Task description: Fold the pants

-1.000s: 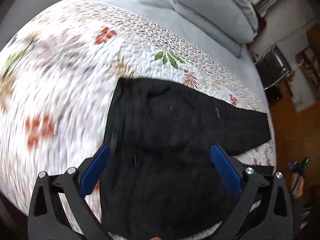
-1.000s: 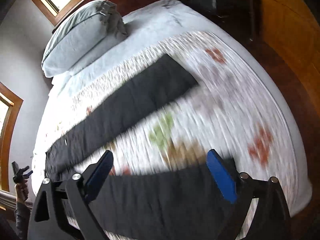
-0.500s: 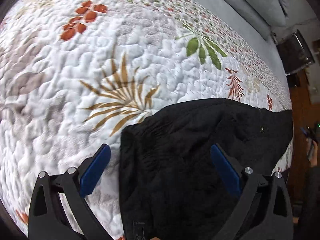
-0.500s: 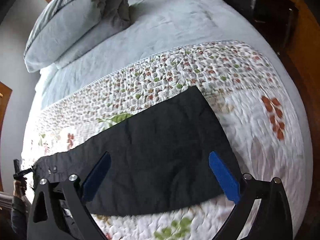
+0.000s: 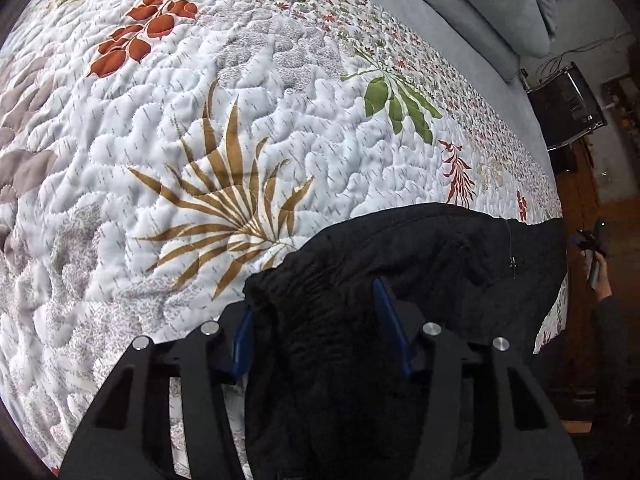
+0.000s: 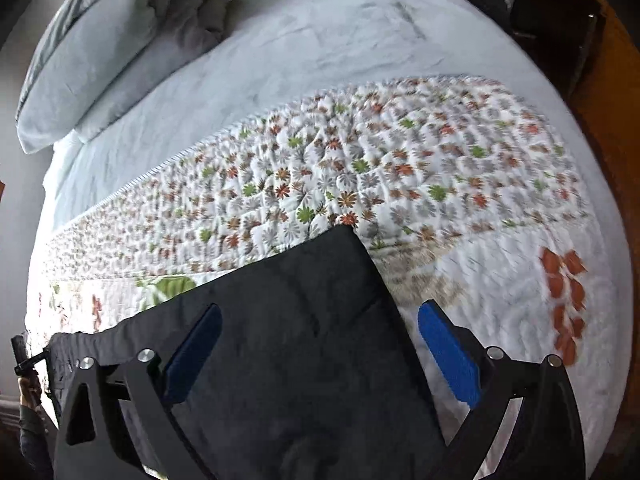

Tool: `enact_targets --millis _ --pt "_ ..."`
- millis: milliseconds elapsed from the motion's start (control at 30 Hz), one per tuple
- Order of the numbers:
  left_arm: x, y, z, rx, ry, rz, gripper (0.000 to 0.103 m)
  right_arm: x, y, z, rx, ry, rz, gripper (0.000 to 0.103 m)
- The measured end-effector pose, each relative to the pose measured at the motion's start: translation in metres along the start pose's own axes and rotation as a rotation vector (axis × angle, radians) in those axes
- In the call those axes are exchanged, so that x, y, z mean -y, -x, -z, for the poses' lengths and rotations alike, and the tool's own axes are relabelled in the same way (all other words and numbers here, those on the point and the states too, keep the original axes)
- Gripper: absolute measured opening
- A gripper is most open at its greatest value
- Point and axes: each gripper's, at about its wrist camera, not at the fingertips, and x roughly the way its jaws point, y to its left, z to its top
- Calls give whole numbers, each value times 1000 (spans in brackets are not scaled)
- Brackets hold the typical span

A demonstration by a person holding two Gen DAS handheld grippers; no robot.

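The black fabric pants (image 6: 288, 344) lie flat along the lower edge of the white floral quilt (image 5: 240, 120), not yet folded. The left gripper (image 5: 316, 320) has just been closing, bunching a corner between its pads; the right gripper (image 6: 320, 344) hangs wide over the leg end

Floral quilt (image 5: 280, 92), grey pillows (image 6: 120, 40), perhaps nightstand (image 5: 568, 108).

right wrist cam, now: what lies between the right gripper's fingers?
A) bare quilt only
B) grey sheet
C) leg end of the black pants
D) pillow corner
C: the open right gripper straddles the leg end of the black pants lying flat on the floral quilt; its blue pads stand clear of the fabric.
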Motion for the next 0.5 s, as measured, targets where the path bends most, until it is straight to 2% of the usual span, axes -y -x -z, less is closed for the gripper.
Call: enact_targets --millis 167,200,233,267,300,333,367,500 --pt "1 -6 -4 -3 2 -12 52 -5 -34 -16 -18 28 3 99" --pt "0 -6 -4 -1 1 -16 50 -6 -40 -17 -24 24 -33 99" --pt "1 -7 -5 0 0 -26 46 -7 -44 -17 -29 25 -38 90" --pt "1 -7 -5 2 -2 -32 43 -9 -46 -16 -28 33 -32 67" --pt "1 -6 -6 11 2 -36 37 -9 -46 -15 -29 44 -38 50" --pt "0 -6 -6 18 9 -35 32 -7 -42 -14 -33 52 -61 23" --pt "1 -5 -7 22 9 -37 30 -8 -36 -12 -26 62 -76 16" --pt "8 2 -7 58 2 -56 14 -12 -1 1 9 113 -95 10"
